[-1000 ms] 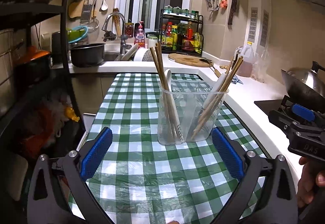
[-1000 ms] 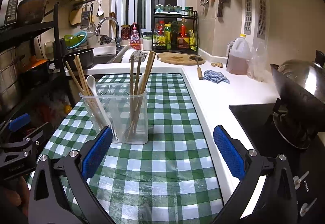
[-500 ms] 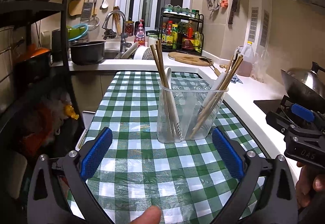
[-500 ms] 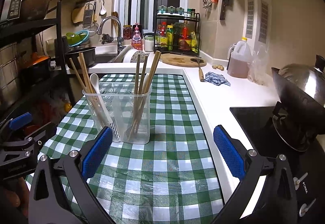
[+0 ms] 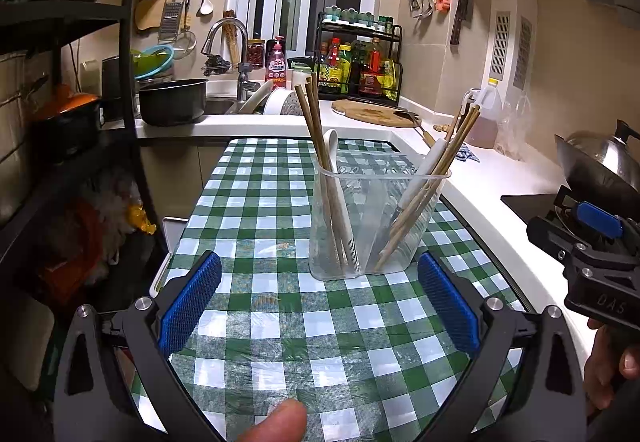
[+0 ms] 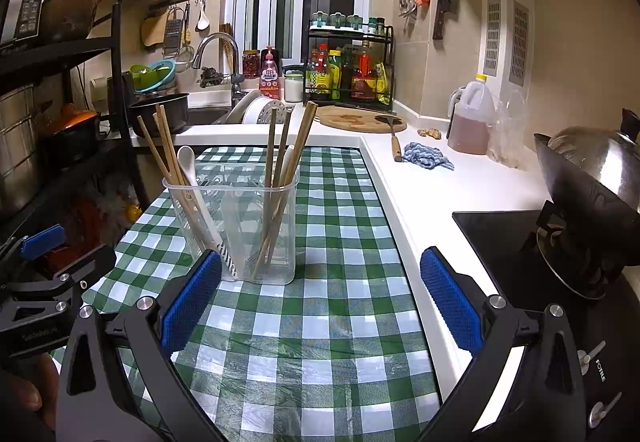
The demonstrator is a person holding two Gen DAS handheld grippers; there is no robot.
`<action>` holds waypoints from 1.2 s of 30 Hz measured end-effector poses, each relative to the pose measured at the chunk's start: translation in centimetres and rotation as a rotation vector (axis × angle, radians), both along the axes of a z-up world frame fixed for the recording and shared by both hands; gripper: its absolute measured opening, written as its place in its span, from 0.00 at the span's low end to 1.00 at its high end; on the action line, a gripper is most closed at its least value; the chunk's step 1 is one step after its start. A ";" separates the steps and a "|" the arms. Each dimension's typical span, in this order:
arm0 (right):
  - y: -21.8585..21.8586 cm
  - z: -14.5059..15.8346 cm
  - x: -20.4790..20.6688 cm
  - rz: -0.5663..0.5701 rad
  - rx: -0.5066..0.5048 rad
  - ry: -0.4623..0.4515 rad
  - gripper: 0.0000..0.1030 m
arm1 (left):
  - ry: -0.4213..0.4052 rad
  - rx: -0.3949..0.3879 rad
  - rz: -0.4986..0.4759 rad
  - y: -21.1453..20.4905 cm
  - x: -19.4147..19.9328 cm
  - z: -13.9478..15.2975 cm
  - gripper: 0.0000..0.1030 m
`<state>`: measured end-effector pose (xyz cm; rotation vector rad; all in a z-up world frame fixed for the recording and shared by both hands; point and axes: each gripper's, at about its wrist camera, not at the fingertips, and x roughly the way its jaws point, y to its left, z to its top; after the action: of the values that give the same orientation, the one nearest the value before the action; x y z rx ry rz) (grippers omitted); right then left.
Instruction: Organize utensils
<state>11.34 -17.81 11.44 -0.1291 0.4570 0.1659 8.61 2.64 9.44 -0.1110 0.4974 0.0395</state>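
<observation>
A clear plastic utensil holder [image 5: 376,226] stands upright on the green checked tablecloth [image 5: 260,201]. It holds wooden chopsticks [image 5: 316,129] and a white spoon [image 5: 334,145] on its left side, more chopsticks [image 5: 448,157] on its right. It also shows in the right wrist view [image 6: 240,226]. My left gripper [image 5: 318,306] is open and empty, just short of the holder. My right gripper [image 6: 320,298] is open and empty, in front of the holder and slightly to its right. Each gripper shows at the edge of the other's view.
A white counter [image 6: 440,185] runs along the right with a blue cloth [image 6: 426,157], an oil jug [image 6: 470,117] and a wok [image 6: 592,177] on the black hob. A black shelf rack [image 5: 80,121] stands on the left. The sink [image 5: 216,105] is behind.
Both grippers have drawn back slightly and risen; the holder looks a little farther off. A fingertip has come into the bottom of the left wrist view. The holder has not moved.
</observation>
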 end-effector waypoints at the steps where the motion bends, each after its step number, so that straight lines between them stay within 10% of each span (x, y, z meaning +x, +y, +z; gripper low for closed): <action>1: 0.0 0.0 0.0 0.000 -0.002 0.000 0.95 | -0.001 0.000 0.000 0.0 0.0 0.0 0.93; 36: 0.4 0.0 -0.3 0.005 0.001 0.003 0.95 | 0.009 -0.003 -0.025 -0.1 0.1 -0.4 0.93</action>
<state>11.07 -17.40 11.47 -0.1293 0.4599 0.1712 8.71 2.51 9.01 -0.1075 0.5075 0.0151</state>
